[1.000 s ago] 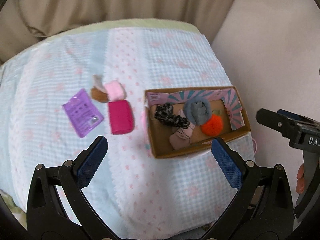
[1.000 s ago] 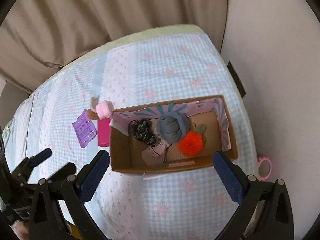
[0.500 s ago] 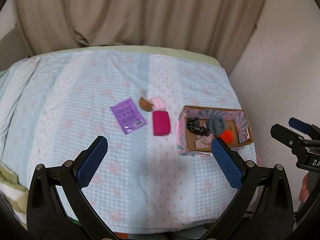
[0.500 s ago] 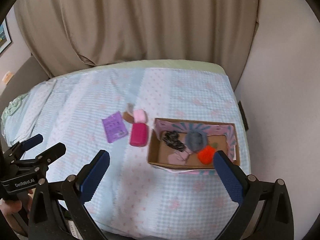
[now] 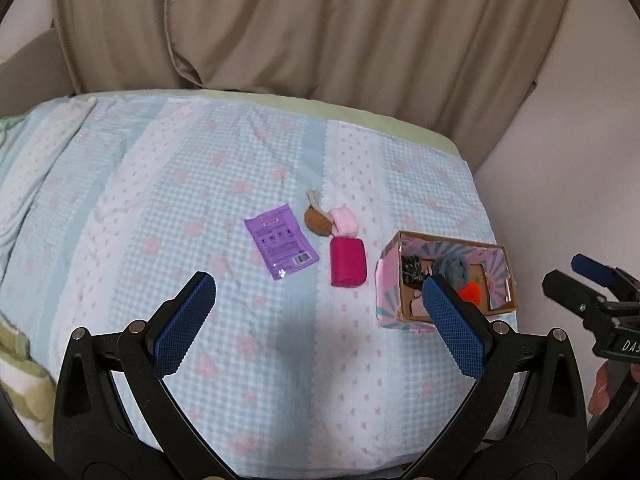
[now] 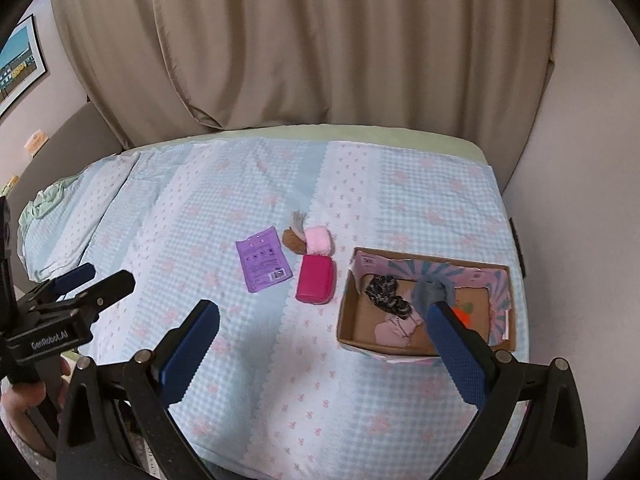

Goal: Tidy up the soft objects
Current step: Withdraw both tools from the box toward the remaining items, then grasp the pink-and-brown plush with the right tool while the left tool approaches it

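Observation:
A cardboard box [image 5: 388, 280] [image 6: 347, 312] sits on the bed at the right, holding a black scrunchie [image 6: 386, 292], a grey soft ball [image 6: 430, 290], an orange pom-pom [image 5: 470, 292] and a pink cloth [image 6: 394, 330]. Left of it lie a magenta pouch [image 5: 347, 262] [image 6: 315, 279], a light pink puff [image 5: 343, 222] [image 6: 318, 240], a brown puff [image 5: 316, 220] [image 6: 294, 240] and a purple packet [image 5: 281, 247] [image 6: 262, 259]. My left gripper [image 5: 320, 320] is open and empty, well back from the objects. My right gripper [image 6: 326, 348] is open and empty too.
The bed has a blue checked cover [image 5: 180, 200] with a front edge just below the grippers. Beige curtains [image 6: 320, 40] hang behind it. A wall [image 6: 580, 200] runs along the right side. A green blanket [image 5: 20, 380] lies at the lower left.
Both grippers have pulled back and up from the box, so the whole bed now shows. The objects have not moved. Both grippers stay open.

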The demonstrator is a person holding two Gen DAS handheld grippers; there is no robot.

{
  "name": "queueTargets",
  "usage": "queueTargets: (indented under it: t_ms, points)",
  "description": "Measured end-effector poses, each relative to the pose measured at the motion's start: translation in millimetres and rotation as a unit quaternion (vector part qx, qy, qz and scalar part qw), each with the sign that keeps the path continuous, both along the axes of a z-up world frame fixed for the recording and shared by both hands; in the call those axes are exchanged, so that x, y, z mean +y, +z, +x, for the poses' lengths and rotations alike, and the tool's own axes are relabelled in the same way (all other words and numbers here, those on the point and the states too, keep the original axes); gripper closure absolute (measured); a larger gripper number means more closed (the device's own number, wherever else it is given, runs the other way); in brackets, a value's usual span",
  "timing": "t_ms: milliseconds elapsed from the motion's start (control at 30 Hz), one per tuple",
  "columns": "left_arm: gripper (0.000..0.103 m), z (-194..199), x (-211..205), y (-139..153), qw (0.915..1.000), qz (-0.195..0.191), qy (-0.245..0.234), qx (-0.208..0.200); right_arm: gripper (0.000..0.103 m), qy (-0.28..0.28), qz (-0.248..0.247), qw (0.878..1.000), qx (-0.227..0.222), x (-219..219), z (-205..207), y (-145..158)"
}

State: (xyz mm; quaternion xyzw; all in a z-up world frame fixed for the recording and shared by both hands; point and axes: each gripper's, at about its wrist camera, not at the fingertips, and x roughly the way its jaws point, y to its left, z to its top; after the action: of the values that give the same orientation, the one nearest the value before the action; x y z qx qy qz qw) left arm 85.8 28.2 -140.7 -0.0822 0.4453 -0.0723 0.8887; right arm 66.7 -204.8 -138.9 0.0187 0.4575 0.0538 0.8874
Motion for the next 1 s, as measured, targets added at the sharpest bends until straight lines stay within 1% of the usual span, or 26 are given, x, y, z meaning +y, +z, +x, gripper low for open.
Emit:
queueTargets:
  t_ms: [100, 267, 400, 533, 633, 733, 833, 900, 933, 967, 1000]
  points:
    - [0.000, 18.9, 9.7, -7.2, 0.9999, -0.012, -0.011, 0.000, 0.000, 0.000, -0.008, 1.000, 0.003, 11.6, 13.4, -7.0]
    - [0.000, 59.8, 19.5, -23.6, 0.9982, -0.031, -0.048, 0.019, 0.000, -0.004, -0.018, 1.000, 0.009, 31.2, 44.8, -20.3]
    - [0.000, 97.8, 26.9, -38.1, 0.9965, -0.031, -0.072, 0.029, 0.000, 0.003, -0.018, 0.999, 0.030, 43.6, 81.4, -41.5]
    - [0.000, 139.2, 30.4, -58.4, 0.9943, -0.040, -0.088, 0.045, 0.000, 0.011, -0.016, 0.999, 0.050, 50.0, 117.2, -63.8]
    - [0.000, 176.5, 26.5, -84.4, 0.9917, -0.047, -0.100, 0.066, 0.000, 0.020, -0.027, 0.997, 0.070, 52.8, 146.5, -87.2]
    - [0.000, 204.8, 20.6, -109.8, 0.9890, -0.049, -0.110, 0.085, 0.000, 0.034, -0.034, 0.994, 0.096, 53.2, 176.4, -114.9]
    - [0.000, 233.6, 12.3, -142.0, 0.9850, -0.051, -0.124, 0.108, 0.000, 0.053, -0.048, 0.990, 0.124, 54.2, 205.5, -146.3]
    - [0.000, 251.2, 4.7, -166.0, 0.9820, -0.047, -0.134, 0.124, 0.000, 0.063, -0.060, 0.983, 0.159, 53.1, 229.5, -174.9]
    - [0.000, 258.5, 1.1, -177.9, 0.9799, -0.046, -0.140, 0.135, 0.000, 0.064, -0.062, 0.982, 0.168, 51.8, 237.0, -184.3]
    - [0.001, 268.0, -2.9, -195.5, 0.9767, -0.048, -0.144, 0.151, 0.000, 0.069, -0.062, 0.979, 0.181, 49.8, 246.9, -198.8]
    - [0.001, 274.4, -5.5, -207.1, 0.9749, -0.050, -0.146, 0.161, 0.000, 0.076, -0.064, 0.975, 0.197, 48.7, 256.7, -213.4]
